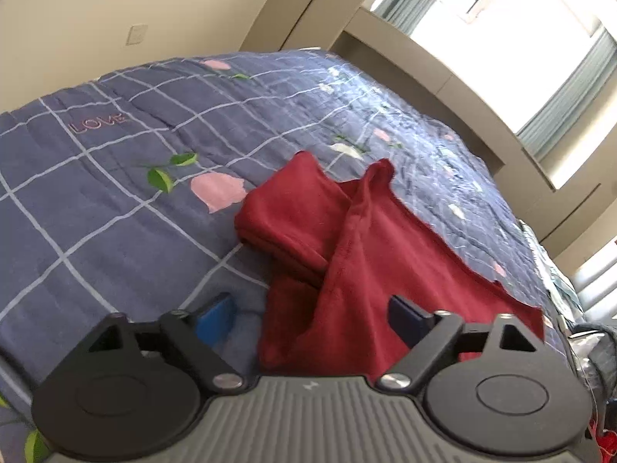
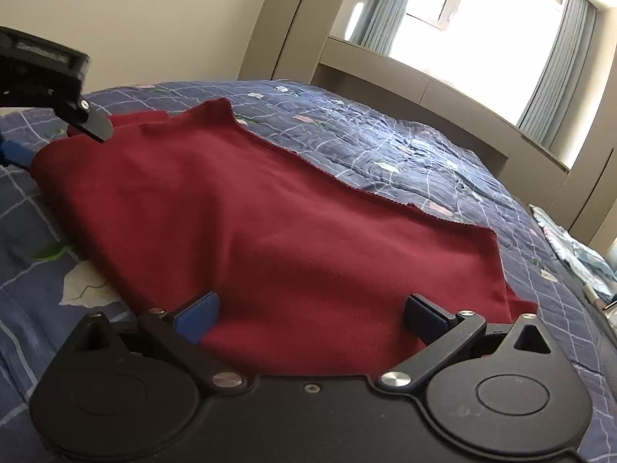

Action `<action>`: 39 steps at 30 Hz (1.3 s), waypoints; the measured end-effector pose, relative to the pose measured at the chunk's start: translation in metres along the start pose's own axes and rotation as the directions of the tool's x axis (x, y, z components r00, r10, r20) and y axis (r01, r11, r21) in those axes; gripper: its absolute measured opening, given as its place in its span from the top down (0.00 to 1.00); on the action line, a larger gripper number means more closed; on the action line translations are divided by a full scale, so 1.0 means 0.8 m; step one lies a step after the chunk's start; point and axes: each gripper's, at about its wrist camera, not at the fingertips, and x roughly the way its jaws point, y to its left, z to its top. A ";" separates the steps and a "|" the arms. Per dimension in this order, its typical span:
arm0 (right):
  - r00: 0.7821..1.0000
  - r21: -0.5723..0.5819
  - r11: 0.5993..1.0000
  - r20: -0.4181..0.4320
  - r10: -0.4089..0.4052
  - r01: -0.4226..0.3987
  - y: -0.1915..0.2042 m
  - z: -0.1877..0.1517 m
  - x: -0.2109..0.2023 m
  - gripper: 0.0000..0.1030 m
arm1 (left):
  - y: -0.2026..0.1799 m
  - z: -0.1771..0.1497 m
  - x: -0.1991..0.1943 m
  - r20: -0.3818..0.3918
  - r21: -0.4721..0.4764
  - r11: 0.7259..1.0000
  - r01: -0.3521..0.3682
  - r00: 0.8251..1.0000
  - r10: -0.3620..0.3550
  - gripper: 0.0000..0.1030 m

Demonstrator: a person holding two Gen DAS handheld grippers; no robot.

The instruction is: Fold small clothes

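Observation:
A dark red garment (image 1: 370,254) lies on the blue checked bedspread (image 1: 115,200), with one part folded over at its far left end. My left gripper (image 1: 308,316) is open just above the garment's near edge, holding nothing. In the right wrist view the same red garment (image 2: 270,223) spreads out flat. My right gripper (image 2: 308,316) is open over its near edge, holding nothing. The left gripper (image 2: 50,88) also shows at the far left of the right wrist view, above the garment's far corner.
The bedspread (image 2: 385,146) has a flower pattern and fills the bed. A beige window ledge (image 2: 424,85) and curtains stand behind the bed. Crumpled light cloth (image 2: 570,250) lies at the bed's right edge. A wall socket (image 1: 137,34) is on the wall.

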 end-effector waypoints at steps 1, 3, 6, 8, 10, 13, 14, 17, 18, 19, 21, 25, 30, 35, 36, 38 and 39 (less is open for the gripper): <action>1.000 -0.002 1.000 0.001 -0.002 0.002 0.001 -0.001 0.000 0.01 | 0.000 0.001 0.003 0.000 -0.006 1.000 0.000 1.000 0.000 0.19; 1.000 0.002 1.000 0.005 0.000 0.000 0.001 -0.002 0.000 0.01 | -0.002 0.003 0.007 0.003 0.001 1.000 0.001 1.000 -0.001 0.27; 1.000 0.014 1.000 0.004 0.006 -0.006 -0.001 -0.005 -0.001 0.01 | -0.004 0.008 0.014 -0.003 -0.010 1.000 0.003 1.000 -0.003 0.43; 1.000 0.017 1.000 0.005 0.007 -0.007 -0.001 -0.005 -0.001 0.01 | -0.002 0.011 0.020 -0.006 -0.037 0.999 0.002 1.000 -0.003 0.44; 1.000 0.014 1.000 0.007 0.004 -0.004 -0.001 -0.006 -0.002 0.01 | -0.001 0.013 0.025 -0.003 -0.060 0.998 0.005 1.000 -0.005 0.44; 1.000 0.015 1.000 0.008 0.005 -0.005 -0.001 -0.006 -0.001 0.01 | 0.001 0.015 0.031 -0.004 -0.088 0.996 0.003 1.000 -0.004 0.44; 1.000 0.016 1.000 0.008 0.005 -0.005 -0.001 -0.006 -0.001 0.00 | 0.002 0.016 0.032 -0.002 -0.099 0.995 0.003 1.000 -0.003 0.44; 1.000 0.018 1.000 0.009 0.005 -0.006 -0.001 -0.006 -0.001 0.00 | 0.001 0.017 0.035 -0.001 -0.112 0.994 -0.019 1.000 0.019 0.59; 1.000 0.017 1.000 0.009 0.005 -0.005 -0.001 -0.006 -0.001 0.00 | 0.000 0.017 0.036 -0.002 -0.109 0.994 -0.023 1.000 0.023 0.68; 1.000 0.017 1.000 0.010 0.005 -0.005 -0.001 -0.006 -0.001 0.00 | 0.000 0.017 0.037 -0.005 -0.109 0.994 -0.018 1.000 0.017 0.71; 1.000 0.017 1.000 0.011 0.004 -0.004 -0.001 -0.006 -0.002 0.00 | -0.004 0.017 0.036 -0.002 -0.103 0.995 0.001 1.000 -0.002 0.80; 1.000 0.024 1.000 0.013 0.007 -0.008 -0.003 -0.006 -0.002 0.00 | -0.018 0.020 0.030 0.020 -0.061 0.998 0.010 1.000 -0.009 0.84; 0.998 0.096 0.994 0.036 0.041 -0.045 -0.023 -0.003 -0.011 0.01 | -0.052 0.033 0.016 0.051 0.055 0.998 0.042 0.998 -0.044 0.86; 0.999 0.112 0.994 0.052 -0.016 0.010 -0.053 -0.008 -0.027 0.01 | -0.117 0.041 -0.001 0.073 0.228 0.968 0.103 0.990 -0.122 0.86; 0.998 0.118 0.993 0.054 -0.026 0.019 -0.062 -0.010 -0.031 0.01 | -0.134 0.041 -0.003 0.072 0.263 0.958 0.119 0.987 -0.142 0.86; 0.997 0.133 0.990 0.054 -0.052 0.044 -0.083 -0.015 -0.040 0.01 | -0.170 0.038 -0.007 0.055 0.326 0.931 0.165 0.980 -0.193 0.86; 0.996 0.139 0.988 0.054 -0.068 0.059 -0.092 -0.017 -0.045 0.01 | -0.188 0.036 -0.009 0.042 0.355 0.915 0.192 0.974 -0.221 0.86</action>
